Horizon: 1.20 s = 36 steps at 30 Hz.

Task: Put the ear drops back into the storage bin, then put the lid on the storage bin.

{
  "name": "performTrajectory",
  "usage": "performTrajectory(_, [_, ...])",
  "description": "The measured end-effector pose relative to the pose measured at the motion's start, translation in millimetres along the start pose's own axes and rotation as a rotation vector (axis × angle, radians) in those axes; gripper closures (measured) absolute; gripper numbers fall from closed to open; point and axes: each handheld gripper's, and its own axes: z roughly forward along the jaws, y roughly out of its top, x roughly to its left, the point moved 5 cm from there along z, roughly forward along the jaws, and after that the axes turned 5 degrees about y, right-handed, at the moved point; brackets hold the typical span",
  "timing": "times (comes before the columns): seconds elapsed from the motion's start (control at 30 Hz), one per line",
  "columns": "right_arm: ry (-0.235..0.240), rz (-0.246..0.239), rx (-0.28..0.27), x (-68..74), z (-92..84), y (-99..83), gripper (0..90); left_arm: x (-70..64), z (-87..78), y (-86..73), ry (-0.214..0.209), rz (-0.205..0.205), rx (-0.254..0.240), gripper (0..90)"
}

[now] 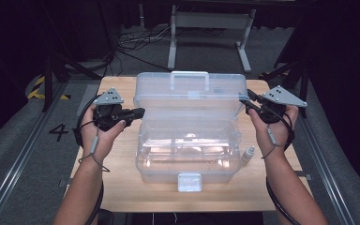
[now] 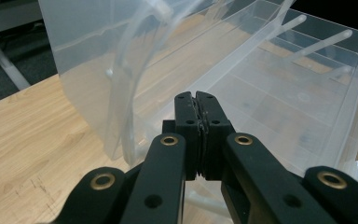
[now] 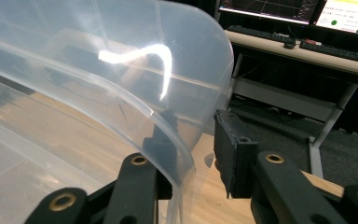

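- High view: my left gripper (image 1: pixel 138 112) sits at the left edge of the clear plastic box (image 1: pixel 187 150), up where the raised lid (image 1: pixel 190 91) meets the body. My right gripper (image 1: pixel 249 105) is at the lid's right edge. The box stands mid-table (image 1: pixel 117 183) with its front latch (image 1: pixel 189 182) on the near side. A small white bottle (image 1: pixel 247 154) stands just beside the box's right wall.
- High view, risk: I judge that uneven pressure from my two sides could twist the thin lid or skid the light box across the wood. A skid to the right would knock the bottle over.
- Left gripper view: my left gripper (image 2: pixel 202 105) has its jaws pressed together with nothing between them. The tips point at the lid's edge and the open box behind it. Whether they touch the plastic I cannot tell. Pinched like this it can only push, and I think the tips may slide off the smooth curve.
- Right gripper view: my right gripper (image 3: pixel 193 140) is spread moderately, straddling the lid's curved rim; one jaw shows through the plastic, the other stands outside, apart from it. It is not gripping yet. Closing on that slick rounded rim, I judge the jaws could slip off.
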Motion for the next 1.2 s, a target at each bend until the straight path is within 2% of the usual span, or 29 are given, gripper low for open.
performTrajectory(0.53, [-0.032, -0.001, -0.014, -4.9, 9.7, 10.4, 71.0, 4.5, -10.7, -10.6, 0.025, -0.019, 0.016, 88.4])
performTrajectory(0.8, [-0.056, -0.005, -0.002, -7.7, 14.0, 11.3, 73.9, 6.3, -13.5, -13.0, 0.030, -0.025, 0.017, 88.4])
performTrajectory(1.0, [-0.064, -0.006, 0.016, -9.9, 17.6, 12.2, 75.4, 7.9, -13.8, -15.0, 0.025, -0.029, 0.028, 88.1])
performTrajectory(1.2, [-0.058, 0.005, 0.046, -15.0, 23.6, 14.6, 76.4, 6.0, -13.8, -15.8, -0.002, -0.011, 0.056, 87.0])
